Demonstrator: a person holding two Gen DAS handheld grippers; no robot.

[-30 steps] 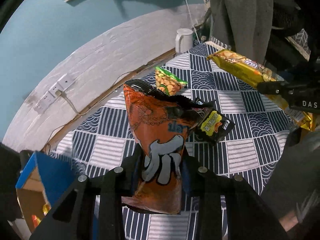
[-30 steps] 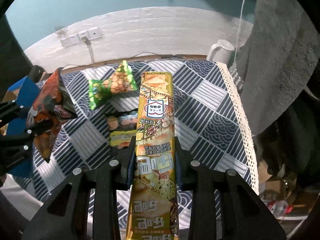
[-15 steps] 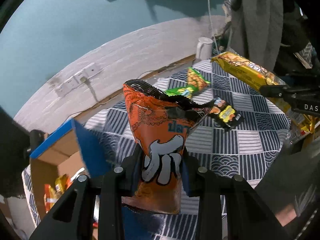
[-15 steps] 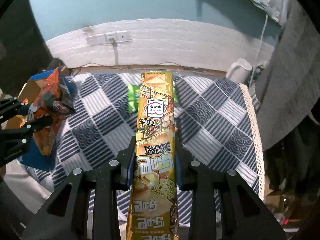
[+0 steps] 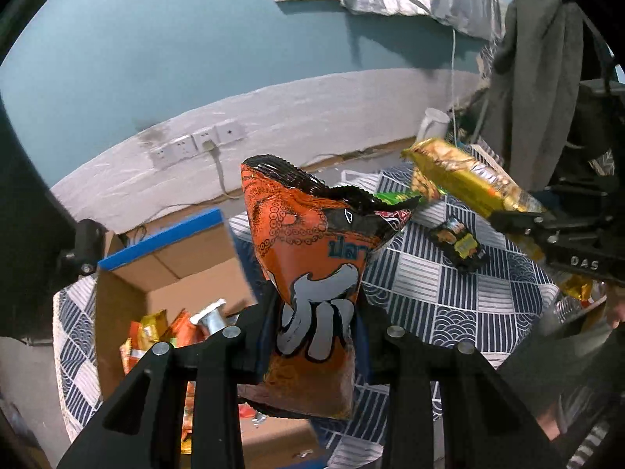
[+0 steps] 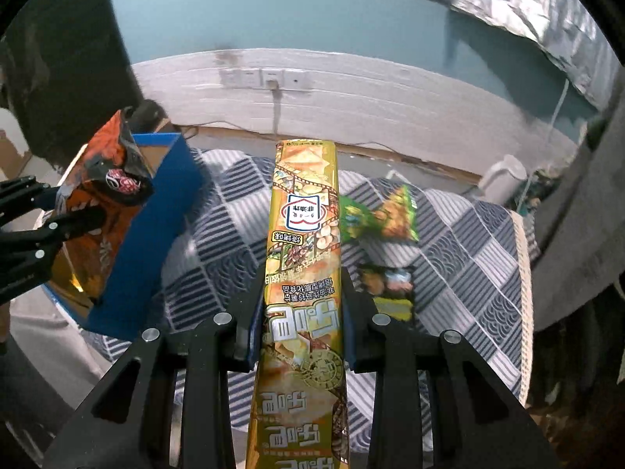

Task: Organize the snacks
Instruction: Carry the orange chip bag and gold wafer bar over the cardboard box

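My left gripper [image 5: 312,324] is shut on an orange snack bag [image 5: 312,265] with a black crimped top, held upright in the air. Behind and to its left stands an open cardboard box [image 5: 129,273] with blue edges, with several snack packets inside. My right gripper [image 6: 300,312] is shut on a long gold snack pack [image 6: 302,234]; that pack [image 5: 468,179] also shows at the right of the left wrist view. A green packet [image 6: 379,217] and a small dark packet [image 6: 390,289] lie on the patterned cloth. The orange bag [image 6: 101,211] hangs beside the box [image 6: 156,226].
The table wears a blue-and-white patterned cloth [image 6: 461,242]. A white mug [image 6: 502,178] stands at its far right corner. A white wall strip with sockets [image 6: 265,78] runs behind. Grey fabric [image 5: 535,78] hangs at the right.
Both grippers have swung left and risen a little, each with its snack. The open box has come into full view under the orange bag, and the loose packets have slid rightward in frame.
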